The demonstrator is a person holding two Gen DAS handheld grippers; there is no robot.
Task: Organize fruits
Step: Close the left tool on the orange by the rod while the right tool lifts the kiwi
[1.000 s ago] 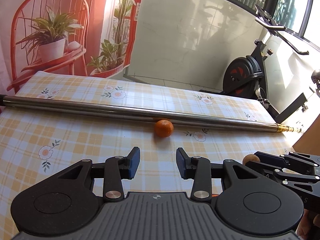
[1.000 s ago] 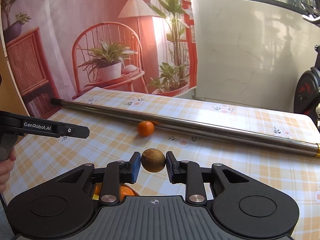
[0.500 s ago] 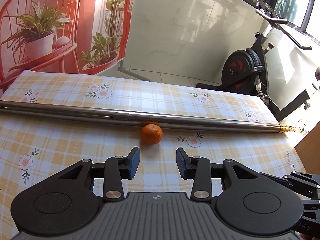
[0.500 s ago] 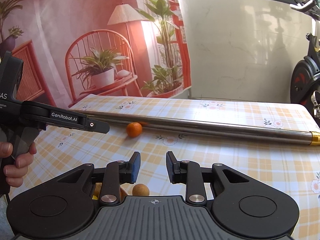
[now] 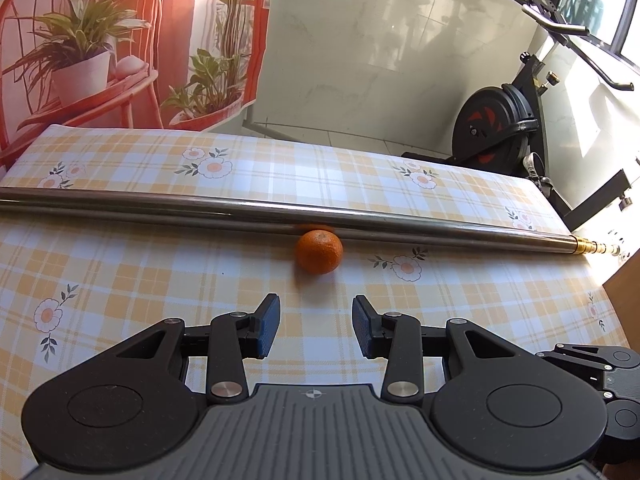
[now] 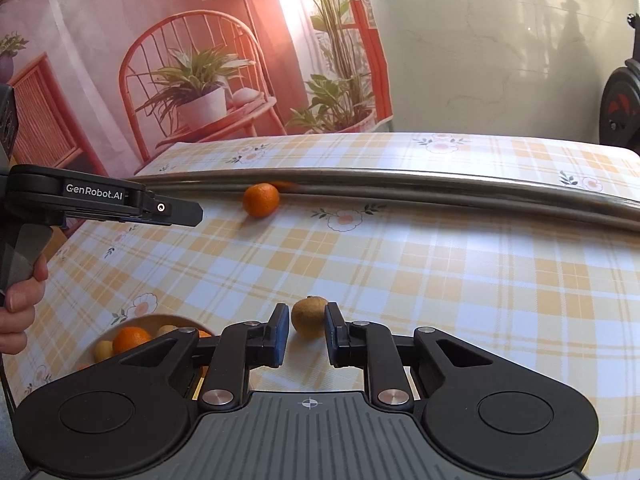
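An orange mandarin (image 5: 319,251) lies on the checked tablecloth against a long steel pole (image 5: 280,210); it also shows in the right wrist view (image 6: 261,199). My left gripper (image 5: 314,326) is open and empty, a short way in front of the mandarin. My right gripper (image 6: 306,334) is open, and a brown kiwi-like fruit (image 6: 309,317) lies on the cloth between its fingertips, close to the right one. A bowl (image 6: 96,342) with oranges and yellowish fruit sits at the lower left, partly hidden by my right gripper.
The steel pole (image 6: 440,190) runs across the table's width behind the fruit. The left gripper's body (image 6: 100,200) and the hand holding it show at the left of the right wrist view. An exercise bike (image 5: 504,120) stands beyond the table's far right.
My right gripper opened and let go of the brown fruit, which now lies on the cloth. My left gripper has moved closer to the mandarin.
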